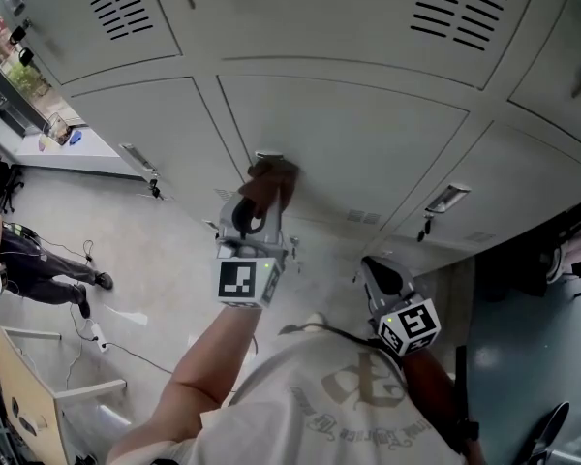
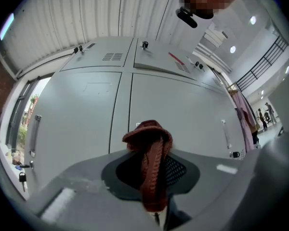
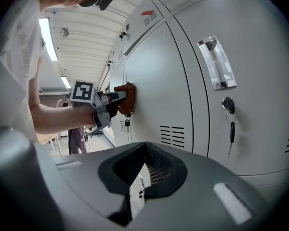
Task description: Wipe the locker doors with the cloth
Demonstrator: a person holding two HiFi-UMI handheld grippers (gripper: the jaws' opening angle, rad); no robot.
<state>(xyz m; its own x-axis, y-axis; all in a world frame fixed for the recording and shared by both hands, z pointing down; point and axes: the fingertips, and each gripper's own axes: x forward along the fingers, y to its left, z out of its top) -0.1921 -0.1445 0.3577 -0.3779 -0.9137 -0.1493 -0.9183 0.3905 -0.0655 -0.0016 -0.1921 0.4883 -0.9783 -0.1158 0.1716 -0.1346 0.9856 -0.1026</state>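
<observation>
The left gripper is held up against a grey locker door. It is clenched on a reddish-brown cloth, which is bunched flat against that door. The right gripper hangs lower, apart from the lockers, its jaws closed on nothing. A key dangles from a nearby lock.

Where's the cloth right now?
Centre of the head view: the cloth sits in the left claw, pressed against the middle locker door.
</observation>
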